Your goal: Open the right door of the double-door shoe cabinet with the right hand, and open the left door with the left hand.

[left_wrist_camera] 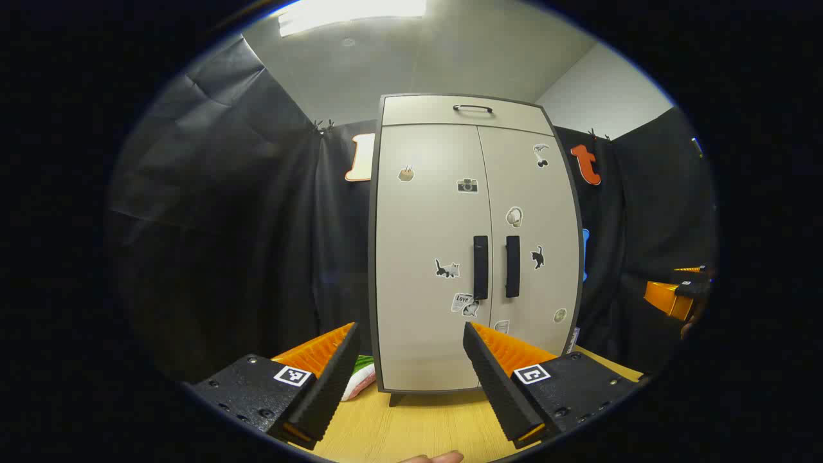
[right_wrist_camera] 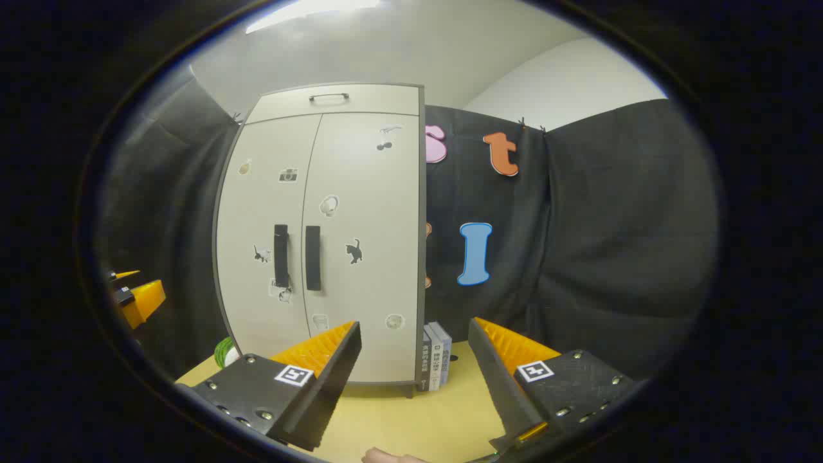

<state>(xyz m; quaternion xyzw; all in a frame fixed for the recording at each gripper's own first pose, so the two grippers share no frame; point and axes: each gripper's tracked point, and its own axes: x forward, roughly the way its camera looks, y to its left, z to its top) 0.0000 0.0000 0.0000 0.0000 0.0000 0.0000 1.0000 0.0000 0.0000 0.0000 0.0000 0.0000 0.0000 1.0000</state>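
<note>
A pale double-door shoe cabinet point(left_wrist_camera: 450, 212) stands on the wooden table, both doors closed. Two black vertical handles sit side by side at its middle: the left door handle point(left_wrist_camera: 480, 267) and the right door handle point(left_wrist_camera: 512, 266). My left gripper point(left_wrist_camera: 411, 379) is open, well short of the cabinet, roughly facing the left door. In the right gripper view the cabinet point(right_wrist_camera: 334, 238) stands to the left, with its left handle point(right_wrist_camera: 281, 255) and right handle point(right_wrist_camera: 312, 258). My right gripper point(right_wrist_camera: 415, 386) is open, off to the cabinet's right front. Nothing lies between either pair of fingers.
A drawer with a black handle point(left_wrist_camera: 472, 108) tops the cabinet. Books point(right_wrist_camera: 436, 355) stand against its right side. A green and pink object point(left_wrist_camera: 359, 378) lies at its left foot. The wooden table point(left_wrist_camera: 424, 427) stretches in front. Black cloth walls surround the booth.
</note>
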